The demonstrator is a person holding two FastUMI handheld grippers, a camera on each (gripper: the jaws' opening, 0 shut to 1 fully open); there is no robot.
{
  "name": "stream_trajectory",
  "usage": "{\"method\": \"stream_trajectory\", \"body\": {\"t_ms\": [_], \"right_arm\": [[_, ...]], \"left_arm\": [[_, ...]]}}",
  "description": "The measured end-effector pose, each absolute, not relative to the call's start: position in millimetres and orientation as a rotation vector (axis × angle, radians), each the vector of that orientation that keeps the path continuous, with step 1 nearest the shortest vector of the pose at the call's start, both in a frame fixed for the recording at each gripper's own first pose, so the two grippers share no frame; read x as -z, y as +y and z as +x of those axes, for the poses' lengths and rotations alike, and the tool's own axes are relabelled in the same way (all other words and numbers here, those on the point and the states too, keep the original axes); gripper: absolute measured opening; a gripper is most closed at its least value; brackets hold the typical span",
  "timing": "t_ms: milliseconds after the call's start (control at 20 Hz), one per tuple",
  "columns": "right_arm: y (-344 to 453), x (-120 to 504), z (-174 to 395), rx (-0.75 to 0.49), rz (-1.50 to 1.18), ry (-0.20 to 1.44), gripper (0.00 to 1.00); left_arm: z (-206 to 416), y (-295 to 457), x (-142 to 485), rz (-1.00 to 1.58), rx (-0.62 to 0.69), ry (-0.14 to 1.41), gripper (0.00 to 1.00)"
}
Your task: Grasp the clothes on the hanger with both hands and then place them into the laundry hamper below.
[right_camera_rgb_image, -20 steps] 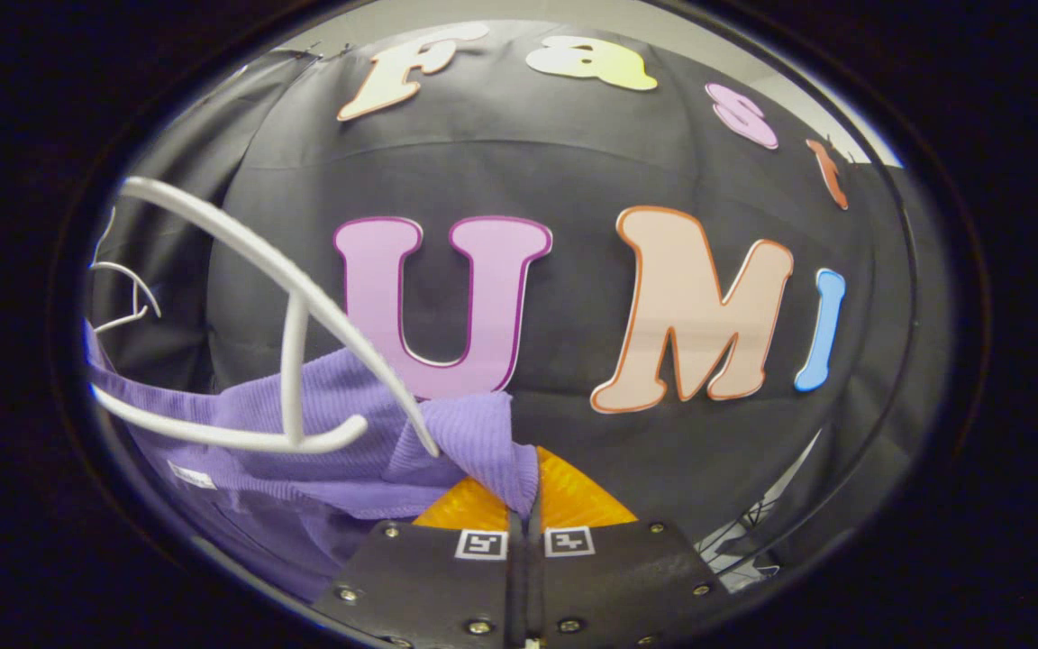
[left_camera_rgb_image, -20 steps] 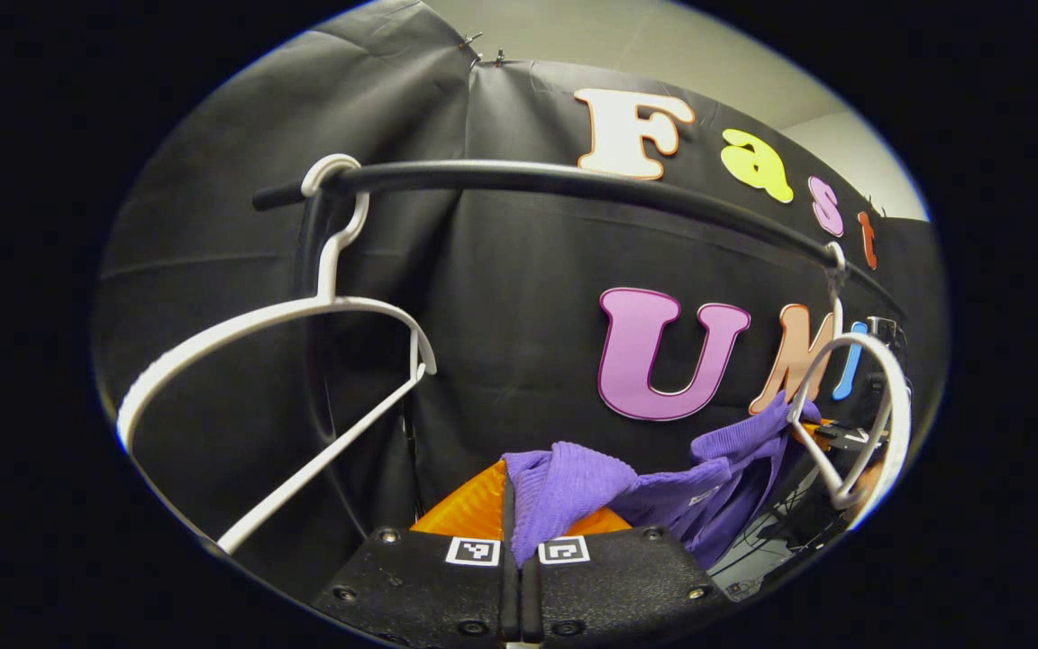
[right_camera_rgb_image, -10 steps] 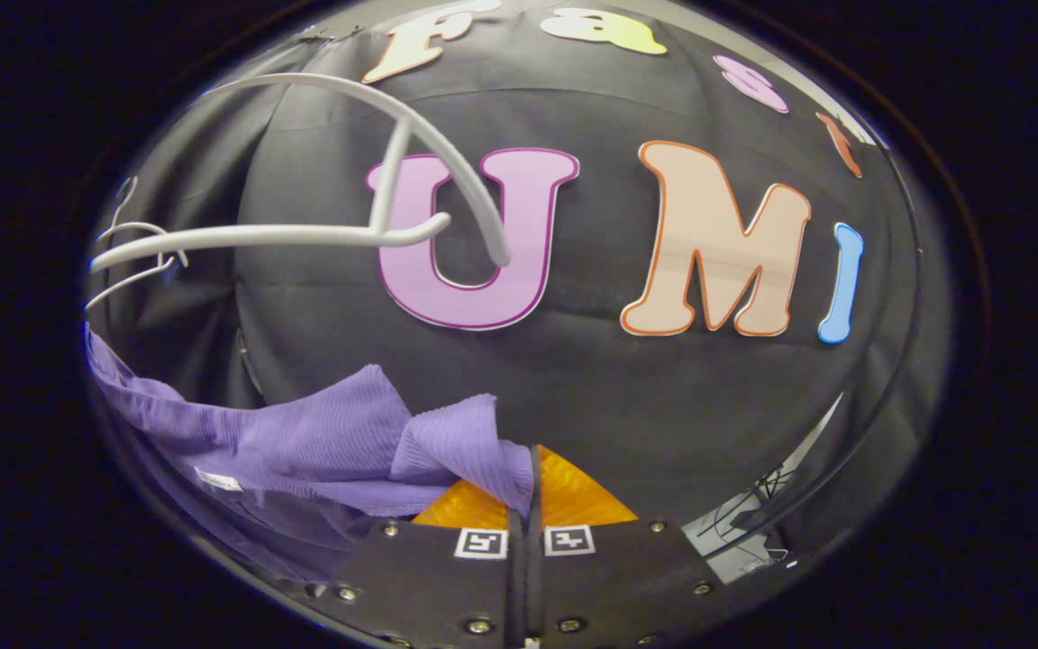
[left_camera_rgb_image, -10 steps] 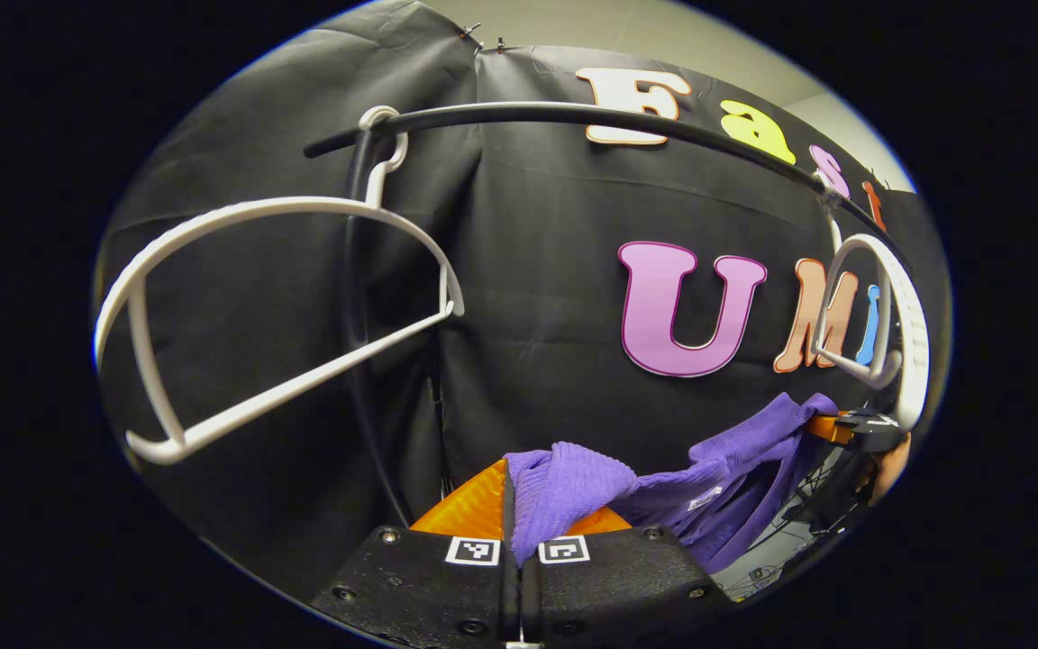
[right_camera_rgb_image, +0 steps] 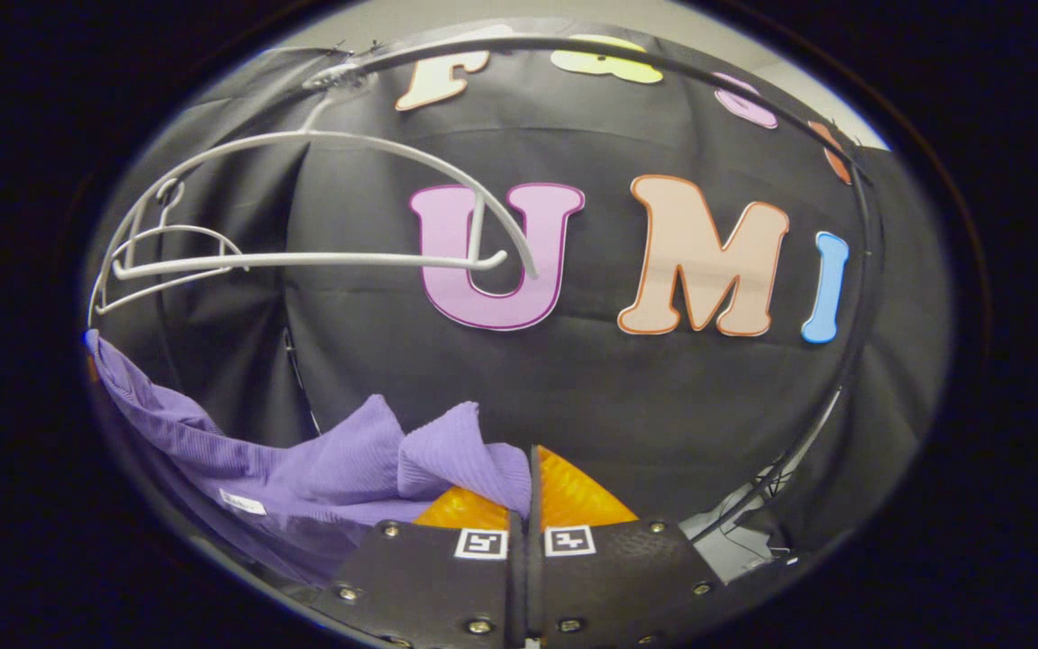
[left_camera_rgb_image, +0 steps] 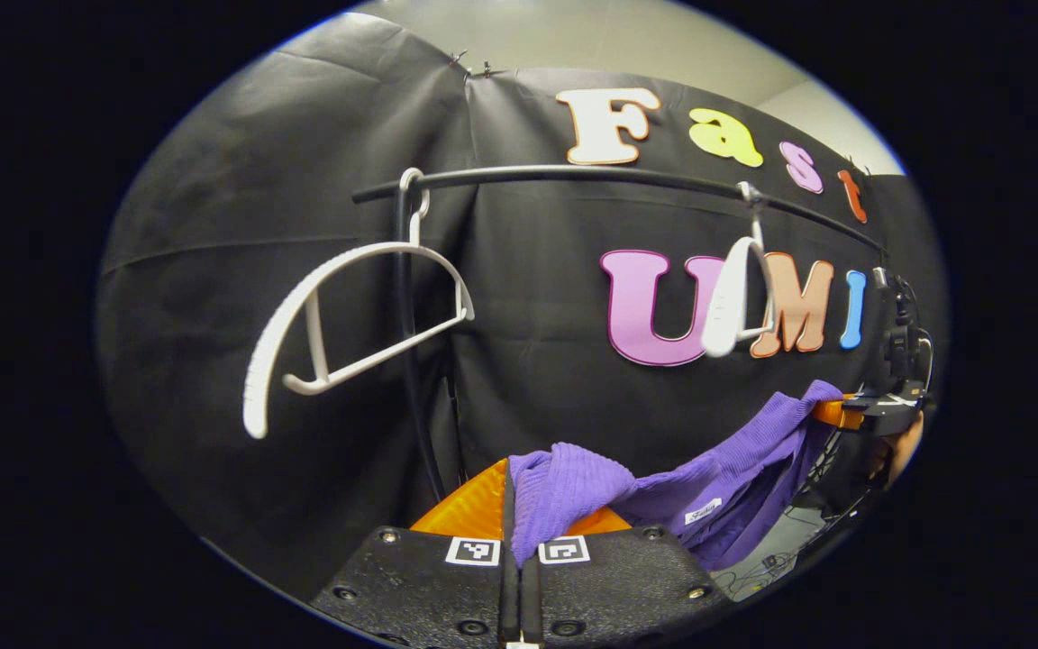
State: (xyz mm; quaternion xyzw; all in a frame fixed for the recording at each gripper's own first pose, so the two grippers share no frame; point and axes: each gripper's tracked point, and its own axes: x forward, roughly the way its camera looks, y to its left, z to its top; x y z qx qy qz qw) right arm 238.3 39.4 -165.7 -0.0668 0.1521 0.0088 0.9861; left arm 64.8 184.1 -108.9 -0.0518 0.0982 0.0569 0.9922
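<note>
A purple ribbed garment [left_camera_rgb_image: 681,482] hangs stretched between my two grippers, below the rail and free of the hangers. My left gripper [left_camera_rgb_image: 512,491] is shut on one end of it. In the left gripper view, the right gripper [left_camera_rgb_image: 852,413] holds the far end at the right, with a hand behind it. In the right gripper view, my right gripper [right_camera_rgb_image: 530,487] is shut on the other end of the garment [right_camera_rgb_image: 321,455], which sags away to the left. Two bare white hangers [left_camera_rgb_image: 339,324] [left_camera_rgb_image: 728,302] hang from the black rail [left_camera_rgb_image: 591,176].
The black cloth wall stands close behind the rail. A black upright post [left_camera_rgb_image: 411,361] runs down from the rail's left end. In the right gripper view both hangers [right_camera_rgb_image: 321,234] sit at upper left, and cables [right_camera_rgb_image: 758,500] lie on the floor at lower right.
The garment has come off the right hanger, which now swings bare on the rail. Both grippers have pulled back and down from the rail, still holding the garment.
</note>
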Motion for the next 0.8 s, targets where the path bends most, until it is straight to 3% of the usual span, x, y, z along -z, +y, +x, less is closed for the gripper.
{"method": "stream_trajectory", "body": {"t_ms": [400, 800], "right_arm": [[24, 114, 148, -0.01, -0.087, 0.244, 0.01], [25, 87, 108, -0.027, -0.019, 0.23, 0.0]], "left_arm": [[18, 143, 75, -0.097, -0.047, 0.153, 0.02], [29, 74, 52, -0.1, 0.062, 0.123, 0.02]]}}
